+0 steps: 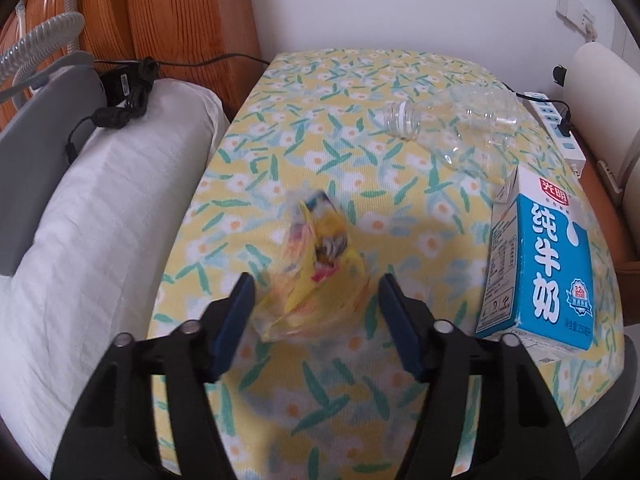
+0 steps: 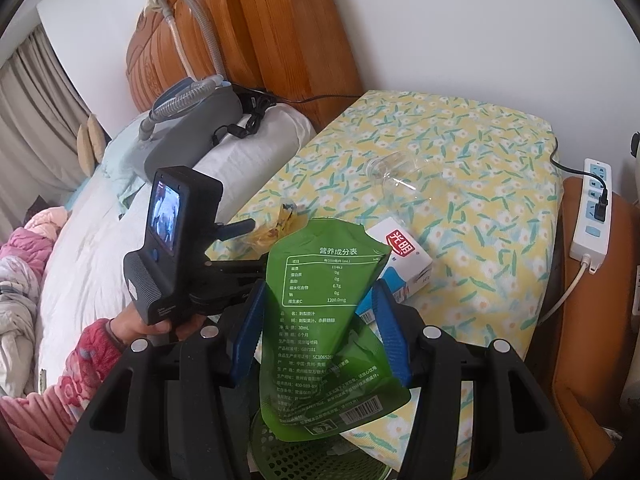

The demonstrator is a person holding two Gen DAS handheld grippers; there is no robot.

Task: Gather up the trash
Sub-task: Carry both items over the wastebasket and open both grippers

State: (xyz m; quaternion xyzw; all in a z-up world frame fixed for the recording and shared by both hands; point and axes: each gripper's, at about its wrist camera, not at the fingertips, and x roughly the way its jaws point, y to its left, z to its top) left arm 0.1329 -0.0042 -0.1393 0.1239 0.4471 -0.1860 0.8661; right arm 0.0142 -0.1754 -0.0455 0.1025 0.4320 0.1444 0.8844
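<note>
A crumpled yellow plastic wrapper [image 1: 316,272] lies on the flowered tablecloth [image 1: 340,152]. My left gripper [image 1: 316,300] is open, its blue pads on either side of the wrapper's near end, not touching. A clear empty bottle [image 1: 452,124] lies on its side farther back. A blue and white milk carton [image 1: 540,264] lies at the right. In the right wrist view my right gripper [image 2: 320,304] holds a green pouch [image 2: 324,320] between its blue pads, above a green mesh bin [image 2: 320,456]. The left gripper [image 2: 236,228], wrapper [image 2: 280,224], carton [image 2: 404,264] and bottle [image 2: 404,180] show beyond it.
A bed with a white pillow [image 1: 100,208] and a grey machine [image 1: 40,140] with a hose lies left of the table. A white power strip [image 2: 592,216] sits on a brown seat at the right. A wooden headboard [image 2: 248,28] stands behind.
</note>
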